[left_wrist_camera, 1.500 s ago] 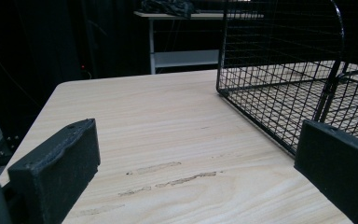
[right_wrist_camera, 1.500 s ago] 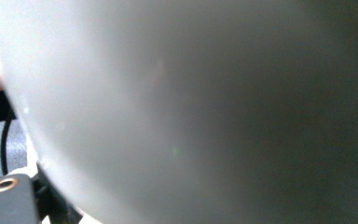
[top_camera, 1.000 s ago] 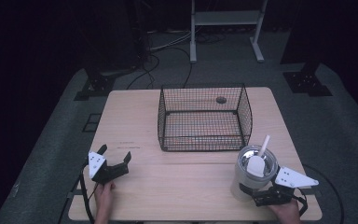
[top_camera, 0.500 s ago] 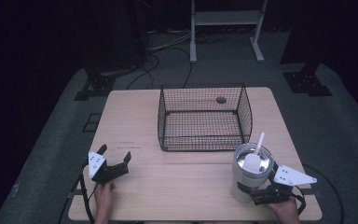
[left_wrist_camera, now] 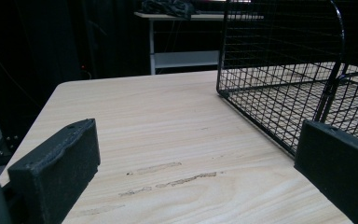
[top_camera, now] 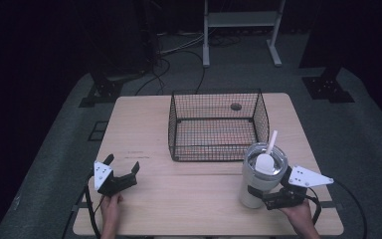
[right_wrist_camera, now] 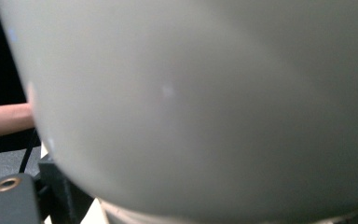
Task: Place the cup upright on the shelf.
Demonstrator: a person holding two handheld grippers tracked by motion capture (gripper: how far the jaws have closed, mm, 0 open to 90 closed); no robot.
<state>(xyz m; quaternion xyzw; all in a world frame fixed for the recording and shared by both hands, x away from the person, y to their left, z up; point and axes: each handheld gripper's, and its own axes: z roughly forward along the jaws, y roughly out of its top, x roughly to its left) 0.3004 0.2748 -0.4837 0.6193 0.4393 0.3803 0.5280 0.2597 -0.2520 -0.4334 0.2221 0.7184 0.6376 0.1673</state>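
Two grippers, one wire basket, one tumbler on a light wooden table point(top_camera: 199, 199); we list them in turn.

Item one: white insulated tumbler point(top_camera: 258, 181) with clear lid and white straw point(top_camera: 270, 143), standing or held just above the top near the table's front right corner, just short of the basket's front right corner. In the right gripper view its pale wall point(right_wrist_camera: 205, 107) sits pressed up against the camera.

Item two: our right gripper point(top_camera: 273, 196), jaws clamped on the tumbler's lower body from the right side.

Item three: our left gripper point(top_camera: 122, 172), near the front left edge, jaws spread wide and holding nothing; bare wood lies between them in the left gripper view.

Item four: black wire basket point(top_camera: 216, 124), toward the table's back edge at centre, apparently empty.

Risks, as we judge them: the grip sits low on a tall, top-heavy vessel, so a quick lift or tilt could swing it over. The smooth wall may slip in the jaws. The straw could catch the basket rim if we carry too low.
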